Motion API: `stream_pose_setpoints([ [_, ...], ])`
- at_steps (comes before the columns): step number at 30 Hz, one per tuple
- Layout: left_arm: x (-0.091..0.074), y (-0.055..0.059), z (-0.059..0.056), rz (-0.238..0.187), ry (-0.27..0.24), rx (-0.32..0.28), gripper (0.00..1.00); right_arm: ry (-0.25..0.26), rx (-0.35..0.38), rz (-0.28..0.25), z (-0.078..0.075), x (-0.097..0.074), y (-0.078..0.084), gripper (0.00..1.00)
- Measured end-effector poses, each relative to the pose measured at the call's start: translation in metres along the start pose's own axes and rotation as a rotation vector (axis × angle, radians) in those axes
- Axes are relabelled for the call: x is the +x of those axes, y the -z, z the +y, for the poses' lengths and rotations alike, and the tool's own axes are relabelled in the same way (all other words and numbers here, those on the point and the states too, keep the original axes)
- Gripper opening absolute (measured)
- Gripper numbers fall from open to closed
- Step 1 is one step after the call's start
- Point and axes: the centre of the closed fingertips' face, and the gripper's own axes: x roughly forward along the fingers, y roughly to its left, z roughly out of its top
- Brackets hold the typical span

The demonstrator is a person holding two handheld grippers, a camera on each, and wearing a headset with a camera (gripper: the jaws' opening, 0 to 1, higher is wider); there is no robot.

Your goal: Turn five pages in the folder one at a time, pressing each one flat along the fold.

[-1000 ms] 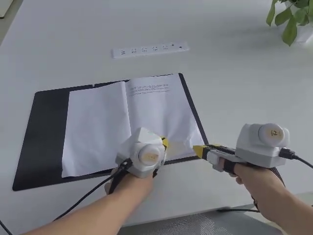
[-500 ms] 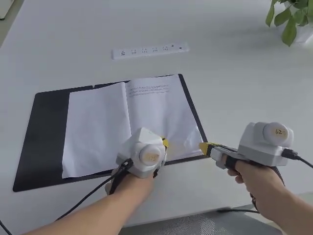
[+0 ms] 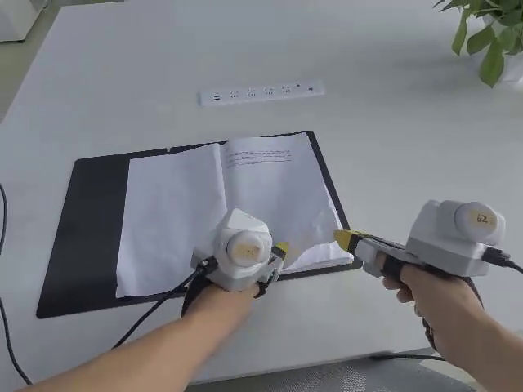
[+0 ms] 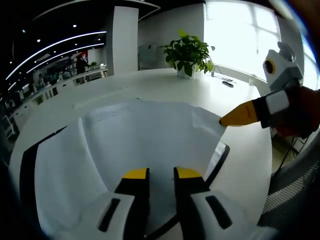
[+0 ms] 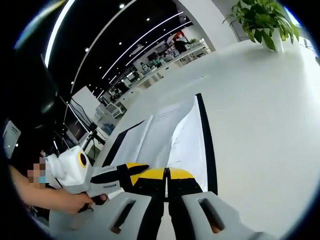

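Head view, centre: an open black folder (image 3: 90, 212) lay flat on the white table (image 3: 409, 155), its white paper pages (image 3: 176, 212) spread to either side of the fold.

Lower centre: I held the left gripper (image 3: 280, 248) over the near edge of the right-hand page. Its yellow-tipped jaws stood a narrow gap apart with nothing between them.

Lower right: I held the right gripper (image 3: 343, 238) with its tip at the slightly curled lower right corner of the right-hand page. Its jaws were pressed together, and I could not tell whether the paper was caught between them.

Upper centre: a white power strip (image 3: 261, 92) lay beyond the folder.

Upper right corner: a green leafy plant (image 3: 488, 37).
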Motion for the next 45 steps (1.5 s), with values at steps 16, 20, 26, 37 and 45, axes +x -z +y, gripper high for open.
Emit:
stream_pose_setpoints([
  [16,-0.086,-0.013,0.037,-0.080,0.014,-0.043,0.23,-0.254,-0.075,-0.089,0.117,0.008,-0.024,0.00],
  [20,-0.110,-0.010,0.050,-0.095,-0.002,-0.062,0.23,-0.300,-0.092,-0.082,0.138,0.013,-0.018,0.00],
  [26,-0.148,0.003,0.077,-0.095,-0.053,-0.076,0.23,-0.365,-0.117,-0.044,0.171,0.026,-0.004,0.00],
  [37,-0.195,0.026,0.112,-0.092,-0.130,-0.119,0.22,-0.408,-0.170,0.052,0.208,0.064,0.024,0.00],
  [45,-0.218,0.041,0.130,-0.095,-0.173,-0.170,0.21,-0.408,-0.187,0.136,0.221,0.095,0.054,0.00],
])
